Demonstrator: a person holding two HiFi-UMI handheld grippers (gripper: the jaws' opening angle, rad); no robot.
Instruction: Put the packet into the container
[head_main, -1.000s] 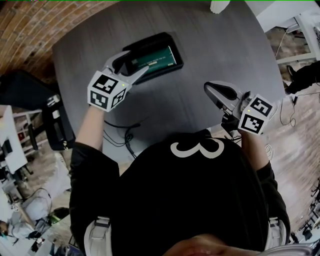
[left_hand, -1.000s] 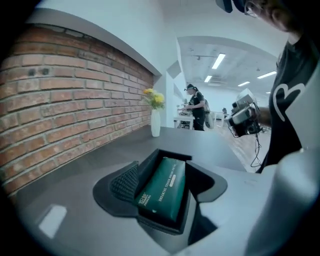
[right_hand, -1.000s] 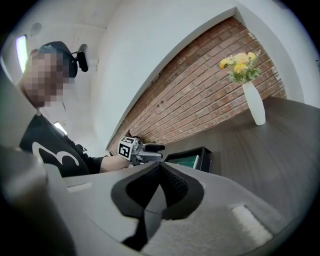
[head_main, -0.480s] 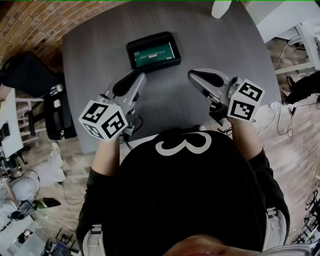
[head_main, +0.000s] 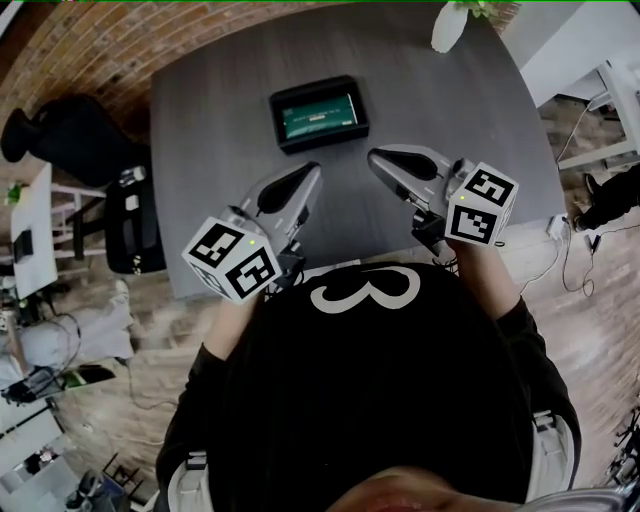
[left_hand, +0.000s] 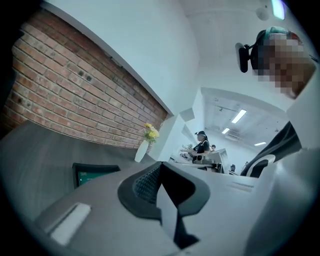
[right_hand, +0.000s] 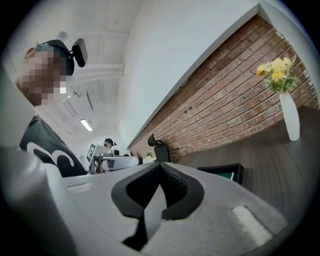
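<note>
Shut and empty, the left hand-held gripper (head_main: 311, 173) and right hand-held gripper (head_main: 376, 157) hover; a swing toward 12 o'clock could jolt the container (head_main: 318, 83), packet (head_main: 320, 117) seemingly inside.

A dark grey table (head_main: 220, 130) with a matt, faintly grained top fills the upper middle of the head view, and a brick wall (head_main: 90, 40) runs beyond its far side. A black rectangular container (head_main: 276, 122) lies flat on the table toward the far middle, its long side across the view, well apart from every edge. A slim white vase (head_main: 447, 25) holding yellow flowers (right_hand: 274, 70) stands upright at the far right corner, well apart from the container.
</note>
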